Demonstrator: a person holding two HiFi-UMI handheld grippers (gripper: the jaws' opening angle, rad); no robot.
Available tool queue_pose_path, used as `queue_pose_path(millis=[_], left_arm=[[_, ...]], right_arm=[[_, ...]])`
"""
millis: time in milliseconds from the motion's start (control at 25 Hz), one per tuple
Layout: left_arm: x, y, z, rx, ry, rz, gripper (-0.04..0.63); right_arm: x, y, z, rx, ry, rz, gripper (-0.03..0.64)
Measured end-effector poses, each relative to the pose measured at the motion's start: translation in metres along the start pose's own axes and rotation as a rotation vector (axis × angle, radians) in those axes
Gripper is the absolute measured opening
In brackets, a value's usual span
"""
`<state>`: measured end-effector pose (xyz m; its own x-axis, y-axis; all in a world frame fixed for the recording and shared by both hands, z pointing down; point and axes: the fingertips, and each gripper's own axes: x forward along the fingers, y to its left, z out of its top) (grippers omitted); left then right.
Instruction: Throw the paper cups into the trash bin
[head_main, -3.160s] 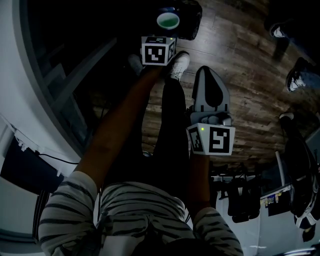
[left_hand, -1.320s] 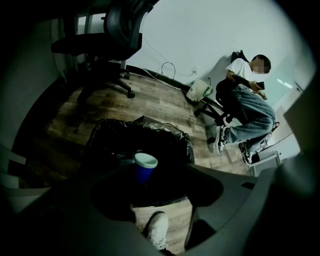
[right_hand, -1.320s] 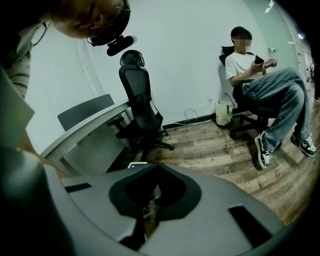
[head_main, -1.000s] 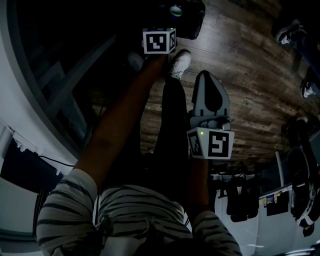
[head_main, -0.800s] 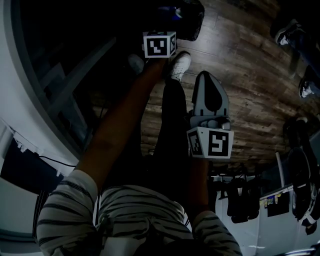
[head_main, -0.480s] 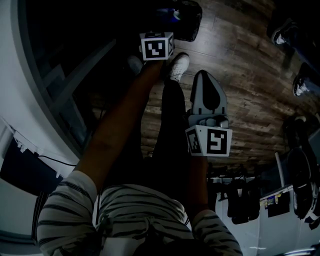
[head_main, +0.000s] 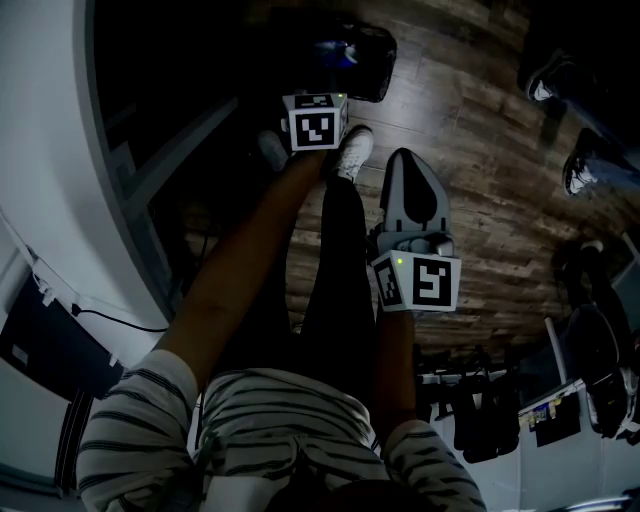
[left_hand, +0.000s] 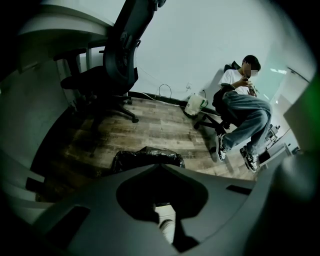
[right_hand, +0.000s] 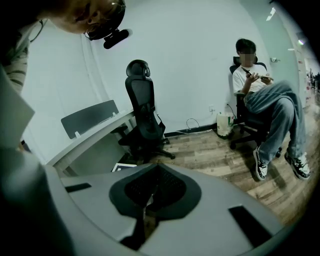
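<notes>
Closed fingers (left_hand: 95, 205), trash bin (left_hand: 147, 158) beyond

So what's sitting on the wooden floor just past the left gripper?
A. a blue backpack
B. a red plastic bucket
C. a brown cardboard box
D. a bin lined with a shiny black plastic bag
D: the left gripper view shows the bin lined with a shiny black plastic bag on the wooden floor, just beyond the left gripper, whose jaws have just closed with nothing between them.
</notes>
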<state>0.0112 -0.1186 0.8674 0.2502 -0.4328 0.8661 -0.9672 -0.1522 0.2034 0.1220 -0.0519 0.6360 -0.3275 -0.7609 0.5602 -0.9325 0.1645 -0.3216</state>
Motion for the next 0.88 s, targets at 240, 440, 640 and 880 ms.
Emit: queue_pose_path(millis=[240, 440, 640, 880], left_arm=[[-0.028, -0.01, 0.018, -0.004, -0.039, -0.025, 0.025], [-0.052, -0.016, 0.033, 0.006, -0.077, -0.035, 0.025], [-0.087, -0.024, 0.05, 0.007, -0.129, -0.048, 0.024], [-0.128, -0.038, 0.081, 0.04, -0.202, -0.078, 0.025]], right_arm=[[-0.011, 0.009, 0.015, -0.01, -0.014, 0.006, 0.011], [-0.017, 0.011, 0.025, -0.009, -0.03, -0.004, 0.011], [-0.029, 0.014, 0.038, -0.013, -0.049, -0.008, 0.011], [-0.042, 0.022, 0.063, -0.031, -0.082, -0.006, 0.011]])
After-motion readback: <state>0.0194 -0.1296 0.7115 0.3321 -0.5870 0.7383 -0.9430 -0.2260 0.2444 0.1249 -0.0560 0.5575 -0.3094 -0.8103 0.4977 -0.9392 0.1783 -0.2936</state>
